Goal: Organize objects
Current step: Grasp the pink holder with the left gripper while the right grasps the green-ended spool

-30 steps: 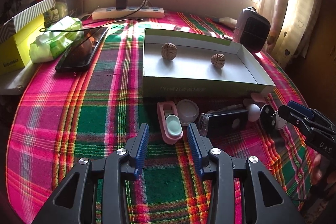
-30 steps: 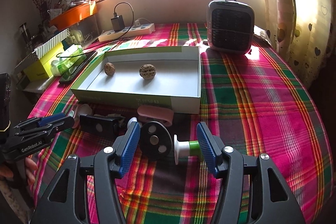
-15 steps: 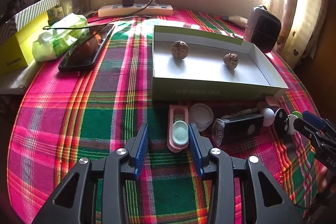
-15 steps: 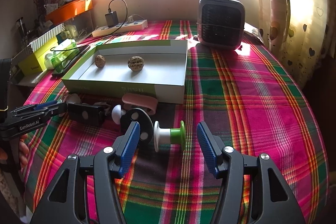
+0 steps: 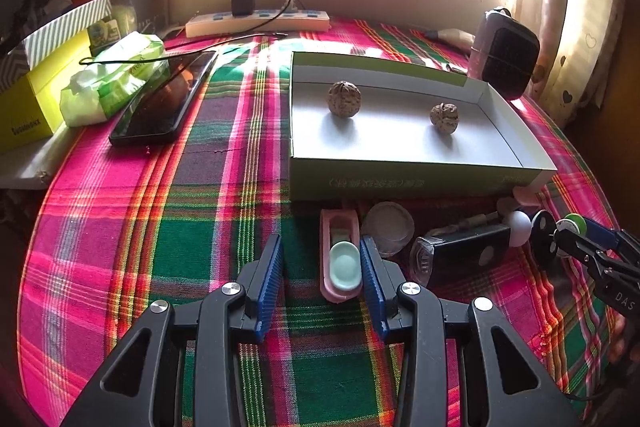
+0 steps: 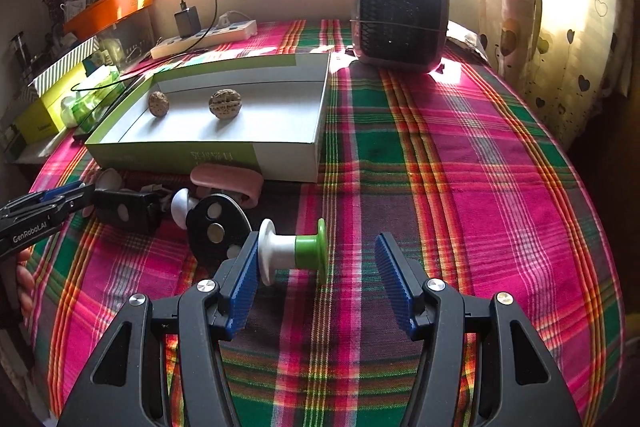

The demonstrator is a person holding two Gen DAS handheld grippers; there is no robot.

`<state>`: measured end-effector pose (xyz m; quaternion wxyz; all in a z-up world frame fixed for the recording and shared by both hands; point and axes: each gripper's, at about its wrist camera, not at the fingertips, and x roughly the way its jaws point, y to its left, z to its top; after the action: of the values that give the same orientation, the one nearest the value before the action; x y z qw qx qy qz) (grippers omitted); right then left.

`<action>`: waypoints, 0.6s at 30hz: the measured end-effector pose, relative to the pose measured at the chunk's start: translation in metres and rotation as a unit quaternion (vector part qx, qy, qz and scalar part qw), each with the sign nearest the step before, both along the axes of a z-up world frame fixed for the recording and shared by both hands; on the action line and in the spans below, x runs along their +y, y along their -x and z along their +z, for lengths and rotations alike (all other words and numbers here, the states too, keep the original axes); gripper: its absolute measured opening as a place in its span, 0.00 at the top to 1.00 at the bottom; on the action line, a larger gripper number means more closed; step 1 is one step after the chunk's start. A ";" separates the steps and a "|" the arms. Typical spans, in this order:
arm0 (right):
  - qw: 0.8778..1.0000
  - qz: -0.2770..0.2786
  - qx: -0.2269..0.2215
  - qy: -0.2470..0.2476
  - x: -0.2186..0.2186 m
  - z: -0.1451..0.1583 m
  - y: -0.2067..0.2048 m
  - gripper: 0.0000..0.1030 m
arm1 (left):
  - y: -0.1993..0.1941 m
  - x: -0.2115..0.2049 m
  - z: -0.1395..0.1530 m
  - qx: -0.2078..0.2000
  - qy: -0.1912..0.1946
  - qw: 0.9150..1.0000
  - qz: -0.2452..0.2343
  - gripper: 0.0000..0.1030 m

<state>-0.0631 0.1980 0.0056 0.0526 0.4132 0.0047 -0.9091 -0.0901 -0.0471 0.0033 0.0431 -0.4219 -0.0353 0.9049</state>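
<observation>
From the left wrist, the left gripper [image 5: 322,277] sat low over the plaid cloth, jaws apart, the pink case [image 5: 340,254] between its fingers (hard against the right one), just before the tray [image 5: 420,183].

From the right wrist, the right gripper [image 6: 316,281] gaped level, the white-and-green spool [image 6: 293,251] lying by its left finger.

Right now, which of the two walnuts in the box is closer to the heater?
The smaller walnut, on the box's right side, nearer the heater. The bigger walnut sits further left, toward the phone.
</observation>
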 end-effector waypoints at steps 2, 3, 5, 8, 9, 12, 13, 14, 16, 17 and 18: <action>1.000 -0.001 -0.005 -0.001 0.000 -0.002 0.002 0.44 | 0.002 0.001 0.000 0.000 0.003 1.000 -0.001 0.65; 1.000 -0.001 -0.007 -0.001 0.001 -0.002 0.003 0.44 | 0.003 0.002 0.000 -0.001 0.007 1.000 -0.001 0.65; 1.000 -0.001 -0.012 0.003 0.002 -0.004 0.004 0.44 | 0.005 0.003 0.000 -0.001 0.015 1.000 -0.002 0.65; 1.000 -0.005 -0.014 0.002 0.003 -0.004 0.006 0.44 | 0.006 0.005 0.000 -0.001 0.024 1.000 -0.002 0.65; 1.000 -0.007 -0.013 0.001 0.003 -0.004 0.006 0.44 | 0.006 0.005 0.000 -0.001 0.026 1.000 -0.002 0.65; 1.000 -0.005 -0.014 -0.001 0.003 -0.003 0.007 0.44 | 0.007 0.006 0.000 -0.001 0.029 1.000 -0.001 0.65; 1.000 -0.005 -0.014 -0.001 0.002 -0.004 0.007 0.44 | 0.007 0.006 0.000 -0.001 0.030 1.000 -0.001 0.65; 1.000 -0.004 -0.014 -0.001 0.002 -0.004 0.007 0.45 | 0.007 0.007 0.000 -0.001 0.031 1.000 -0.001 0.65; 1.000 0.000 -0.014 0.002 0.002 -0.003 0.007 0.49 | 0.008 0.007 0.000 -0.001 0.032 0.999 0.000 0.65; 1.000 0.001 -0.014 0.003 0.002 -0.003 0.007 0.51 | 0.007 0.007 -0.001 -0.001 0.034 0.999 0.000 0.65; 1.000 0.002 -0.014 0.003 0.002 -0.003 0.008 0.54 | 0.007 0.008 -0.001 -0.001 0.035 0.999 0.000 0.65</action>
<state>-0.0707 0.1996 0.0023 0.0555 0.4254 0.0019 -0.9033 -0.0974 -0.0395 0.0028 0.0279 -0.4238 -0.0039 0.9053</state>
